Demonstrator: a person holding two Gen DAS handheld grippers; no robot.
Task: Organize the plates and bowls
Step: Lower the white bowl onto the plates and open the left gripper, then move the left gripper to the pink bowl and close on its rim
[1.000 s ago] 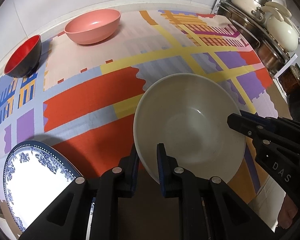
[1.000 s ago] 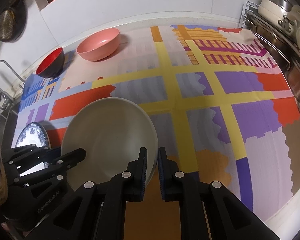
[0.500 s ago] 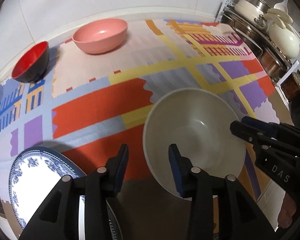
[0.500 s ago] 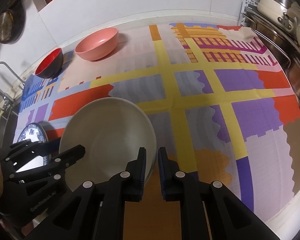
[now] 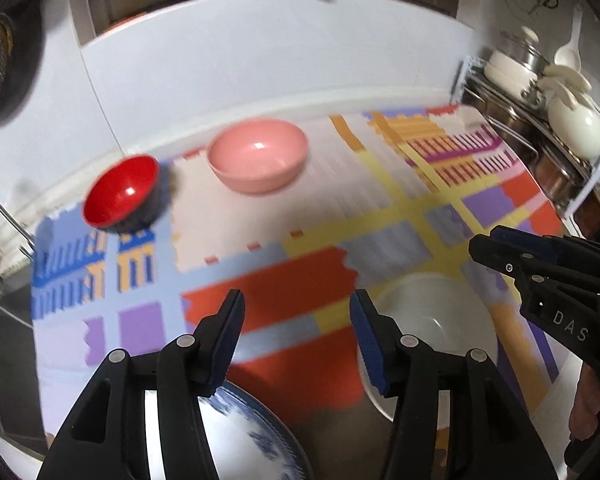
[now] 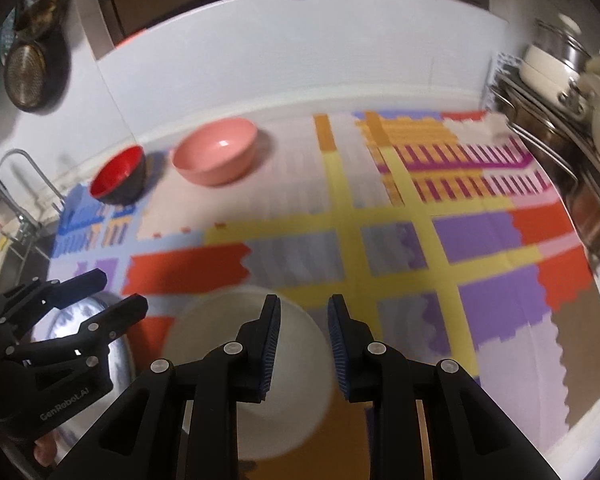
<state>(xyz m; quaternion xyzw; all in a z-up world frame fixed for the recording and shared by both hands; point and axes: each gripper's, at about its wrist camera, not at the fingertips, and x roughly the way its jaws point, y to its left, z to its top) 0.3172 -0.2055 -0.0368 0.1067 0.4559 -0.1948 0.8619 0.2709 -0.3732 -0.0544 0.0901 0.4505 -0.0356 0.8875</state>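
On patterned mat [image 5: 300, 208]: three bowls, one plate [image 5: 236, 440]; both grippers opening, empty.

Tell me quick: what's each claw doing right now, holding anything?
Left gripper: jaws opening, nothing between them.
Right gripper: jaws opening, empty, above the white bowl.

So there's a big white bowl [image 6: 248, 364] sitting upright on the colourful mat near the front edge, and a blue-and-white patterned plate [image 5: 240, 436] lying flat just left of it. Way at the back, a pink bowl [image 5: 258, 154] stands upright, with a smaller bowl [image 5: 122, 194], red inside and black outside, tipped a bit beside it on the left.
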